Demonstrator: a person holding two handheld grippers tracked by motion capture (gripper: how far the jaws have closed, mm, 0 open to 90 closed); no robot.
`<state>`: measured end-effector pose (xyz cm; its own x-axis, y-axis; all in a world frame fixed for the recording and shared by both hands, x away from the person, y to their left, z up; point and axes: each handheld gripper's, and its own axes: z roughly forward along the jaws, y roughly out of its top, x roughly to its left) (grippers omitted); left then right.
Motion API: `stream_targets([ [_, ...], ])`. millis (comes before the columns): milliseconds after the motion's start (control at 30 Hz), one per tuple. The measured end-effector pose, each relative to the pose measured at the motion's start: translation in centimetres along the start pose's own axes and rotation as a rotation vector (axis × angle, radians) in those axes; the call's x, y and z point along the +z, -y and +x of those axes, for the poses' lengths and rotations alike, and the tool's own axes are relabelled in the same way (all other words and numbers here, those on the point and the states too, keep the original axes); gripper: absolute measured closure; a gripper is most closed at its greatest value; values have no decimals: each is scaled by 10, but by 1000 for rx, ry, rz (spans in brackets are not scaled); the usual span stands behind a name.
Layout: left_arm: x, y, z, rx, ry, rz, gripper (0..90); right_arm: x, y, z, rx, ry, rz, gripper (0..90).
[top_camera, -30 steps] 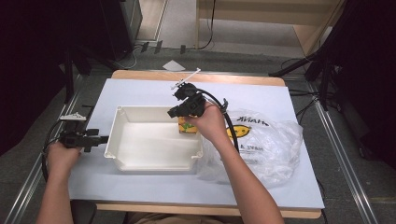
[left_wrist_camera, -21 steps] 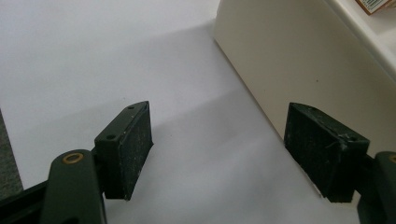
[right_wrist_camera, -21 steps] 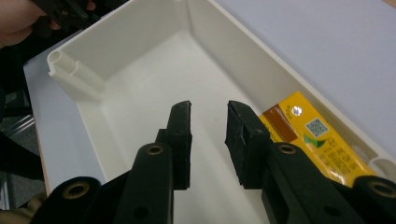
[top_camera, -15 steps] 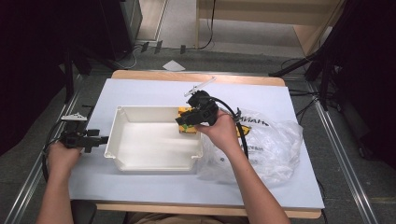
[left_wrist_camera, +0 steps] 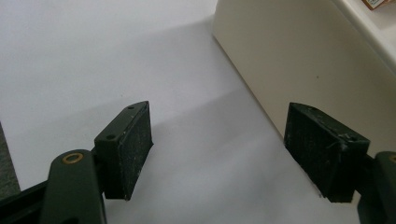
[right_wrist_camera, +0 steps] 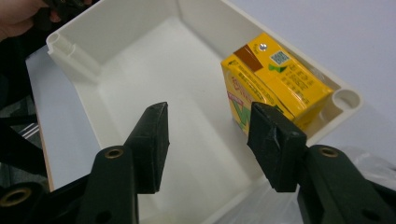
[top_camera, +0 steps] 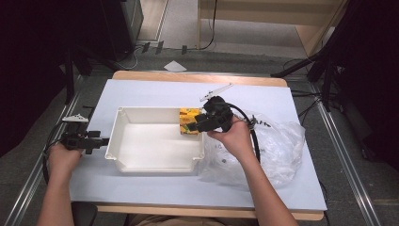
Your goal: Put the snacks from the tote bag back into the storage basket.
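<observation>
A yellow drink carton stands in the far right corner of a white plastic tub. My right gripper hovers over the tub's right side, open, with nothing between its fingers and the carton just beyond the right finger. My left gripper rests on the table at the tub's left wall, open and empty.
A crumpled clear plastic bag lies on the white table cover right of the tub, under my right hand. The table's wooden far edge and metal side rails frame the work area. Dark stands and cables sit on the floor behind.
My right gripper has let go of the carton, which now stands in the tub, and has drawn back toward the tub's right rim. The left gripper stays put.
</observation>
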<state>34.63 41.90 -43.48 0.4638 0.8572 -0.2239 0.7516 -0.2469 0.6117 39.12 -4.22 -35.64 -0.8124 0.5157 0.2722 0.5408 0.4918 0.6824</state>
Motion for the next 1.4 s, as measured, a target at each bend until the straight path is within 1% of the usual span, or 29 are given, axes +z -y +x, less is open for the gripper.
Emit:
stream_targets([
  [233, 1, 0, -1, -4, 0, -2, 246, -9, 14, -7, 6, 4, 0, 463],
  [367, 0, 0, 0, 0, -1, 5, 246, -18, 22, -15, 17, 15, -22, 457],
  [500, 1, 0, 0, -2, -2, 3, 246, -30, 32, -22, 32, 37, -44, 453],
  [767, 2, -1, 0, -4, -6, 6, 245, -43, 46, -35, 68, 59, -67, 440],
  [833, 2, -1, 0, -6, -8, 8, 245, -45, 49, -39, 70, 66, -60, 422],
  [967, 2, -1, 1, -6, -7, 9, 245, -47, 56, -49, 88, 100, -44, 394],
  [1067, 2, -1, 1, -7, -8, 10, 245, -50, 62, -57, 121, 112, -42, 370],
  [1100, 3, -1, 1, -7, -8, 9, 245, -51, 64, -60, 125, 121, -45, 357],
  [1267, 3, -1, 1, -7, -10, 13, 245, -54, 69, -68, 142, 155, -37, 318],
  [1400, 4, -1, 0, -9, -11, 11, 245, -54, 73, -73, 161, 169, -21, 297],
])
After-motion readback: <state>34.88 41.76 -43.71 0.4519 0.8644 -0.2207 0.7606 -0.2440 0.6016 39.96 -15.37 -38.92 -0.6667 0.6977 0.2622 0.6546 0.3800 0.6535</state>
